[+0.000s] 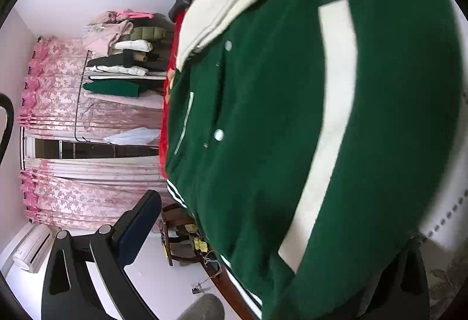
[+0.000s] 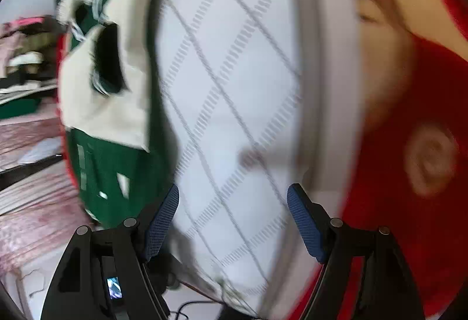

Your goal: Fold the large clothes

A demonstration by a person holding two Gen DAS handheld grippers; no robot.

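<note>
Jacket (image 1: 263, 121), green with cream sleeves, spread on quilted mattress (image 2: 234, 85); right gripper (image 2: 233, 203) released, empty; left gripper's state unclear.

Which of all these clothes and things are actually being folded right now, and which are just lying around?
In the job:
green jacket
left gripper
right gripper
quilted white surface

Lying about:
stacked clothes
pink curtains
red garment

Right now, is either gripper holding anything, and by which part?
The right gripper is open above the quilted white surface, holding nothing. The left gripper's one visible finger is clear of the green jacket; whether it holds anything cannot be told.
</note>
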